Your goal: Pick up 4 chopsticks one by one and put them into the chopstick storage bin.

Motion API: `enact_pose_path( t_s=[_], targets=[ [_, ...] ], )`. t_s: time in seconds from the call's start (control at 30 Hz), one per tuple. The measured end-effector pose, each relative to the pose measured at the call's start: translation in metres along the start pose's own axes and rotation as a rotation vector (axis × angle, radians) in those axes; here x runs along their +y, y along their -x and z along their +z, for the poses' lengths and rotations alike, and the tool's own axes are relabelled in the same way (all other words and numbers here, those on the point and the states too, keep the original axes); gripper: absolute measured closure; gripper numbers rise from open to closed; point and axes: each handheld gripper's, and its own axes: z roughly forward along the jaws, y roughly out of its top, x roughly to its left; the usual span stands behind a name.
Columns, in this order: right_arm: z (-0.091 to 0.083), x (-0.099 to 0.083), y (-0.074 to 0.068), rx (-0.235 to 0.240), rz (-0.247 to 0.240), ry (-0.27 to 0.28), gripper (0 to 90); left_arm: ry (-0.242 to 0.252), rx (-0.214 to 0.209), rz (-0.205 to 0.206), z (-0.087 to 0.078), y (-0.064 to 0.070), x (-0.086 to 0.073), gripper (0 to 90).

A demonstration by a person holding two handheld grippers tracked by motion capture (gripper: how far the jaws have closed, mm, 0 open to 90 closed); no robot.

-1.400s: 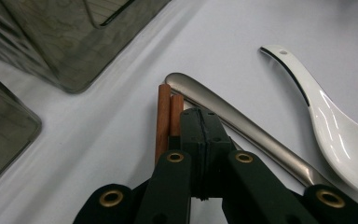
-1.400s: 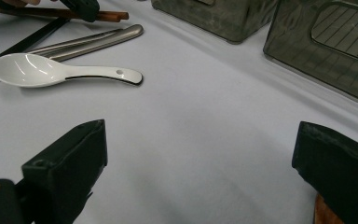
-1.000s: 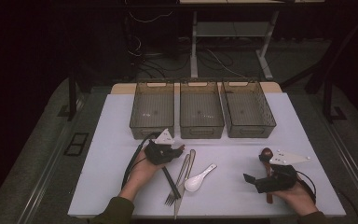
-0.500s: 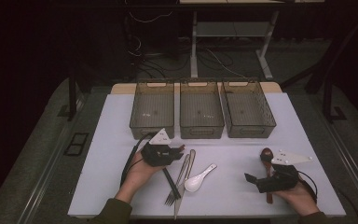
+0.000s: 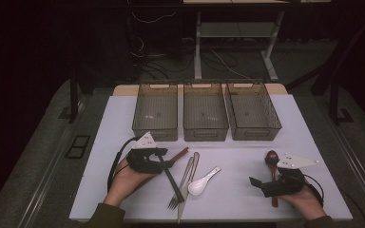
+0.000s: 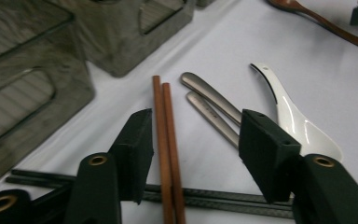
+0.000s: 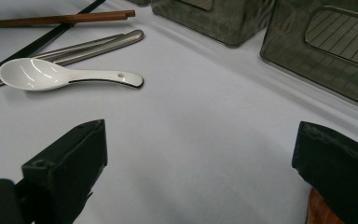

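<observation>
My left gripper is open low over the table, its jaws either side of a pair of brown chopsticks. Black chopsticks lie crosswise under it. To its right are two metal utensils and a white ceramic spoon. My right gripper stands open over bare tabletop, holding nothing, beside a brown wooden spoon.
Three empty grey mesh bins stand side by side at the back of the white table. Their front walls are close ahead of the left gripper. Dark floor, cables and a desk frame lie beyond.
My left gripper has drifted slightly to the left over the chopsticks. The right gripper has hardly moved.
</observation>
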Motion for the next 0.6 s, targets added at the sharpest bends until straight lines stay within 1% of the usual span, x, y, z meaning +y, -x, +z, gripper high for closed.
enact_pose_path(
  t_s=[0.03,0.17,0.33,0.43,0.6],
  targets=[
    [0.000,0.000,-0.001,0.000,0.000,-0.004,2.8,0.006,0.006,-0.005,-0.002,-0.001,-0.001,39.6],
    [0.001,0.000,-0.001,0.002,0.002,-0.005,2.7,0.017,0.021,-0.008,-0.008,-0.002,-0.008,36.0],
    [0.001,-0.001,0.000,0.000,0.002,-0.005,2.8,0.016,0.041,-0.010,-0.019,0.000,-0.020,34.3],
    [0.001,-0.001,0.000,-0.001,0.001,-0.005,2.8,0.012,0.045,-0.026,-0.026,-0.001,-0.029,34.8],
    [0.001,-0.001,0.000,-0.003,0.002,-0.006,2.8,0.016,0.041,-0.059,-0.036,-0.003,-0.042,41.0]
  ],
)
